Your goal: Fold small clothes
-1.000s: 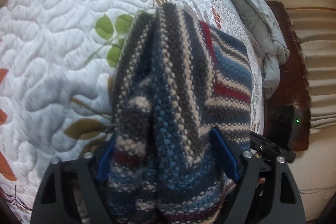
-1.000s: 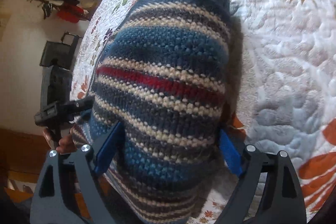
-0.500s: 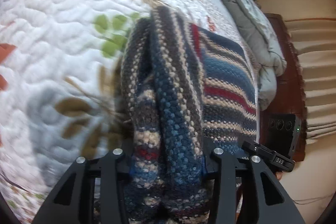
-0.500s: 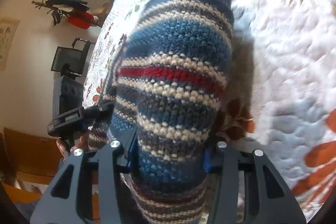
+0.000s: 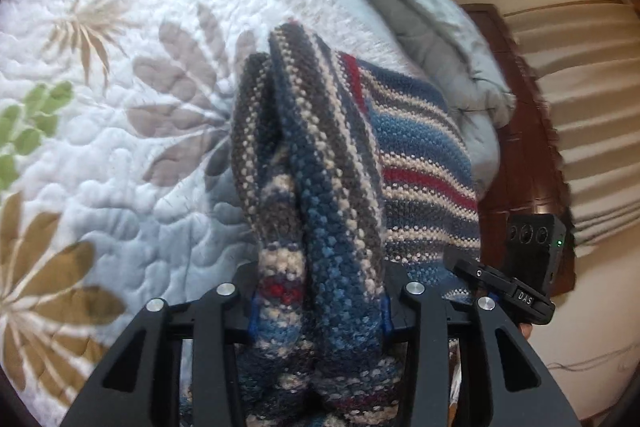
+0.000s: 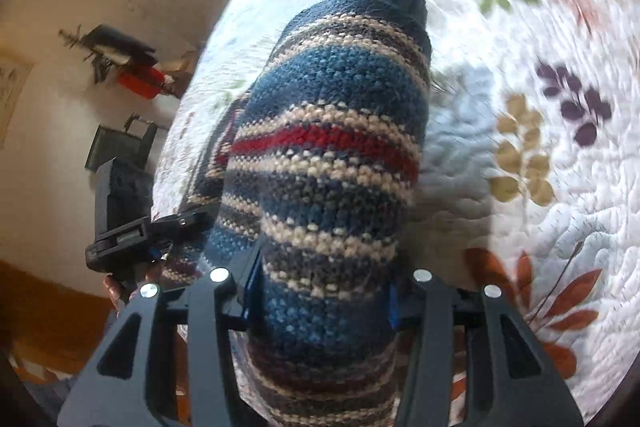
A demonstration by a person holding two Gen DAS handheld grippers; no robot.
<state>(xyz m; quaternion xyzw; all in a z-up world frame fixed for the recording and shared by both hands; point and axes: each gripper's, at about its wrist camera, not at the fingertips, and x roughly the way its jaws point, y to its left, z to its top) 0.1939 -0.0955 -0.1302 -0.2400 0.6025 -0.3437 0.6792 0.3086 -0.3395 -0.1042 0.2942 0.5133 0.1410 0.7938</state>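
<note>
Left wrist view shows my left gripper (image 5: pixel 318 307) and right gripper (image 6: pixel 320 301) each clamped on the striped knit (image 5: pixel 332 227), probably raising an edge off the bed (image 5: pixel 120 147) to fold it.

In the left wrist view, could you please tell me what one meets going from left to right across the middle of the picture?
Floral quilt → bunched fold of the striped knit garment → its flatter striped part → grey blanket → dark wooden furniture → beige pleated curtain.

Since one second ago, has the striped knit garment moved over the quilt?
Yes. The striped knit garment, gripped by both grippers, has travelled up the quilt, from the green leaf print toward the grey blanket.
</note>
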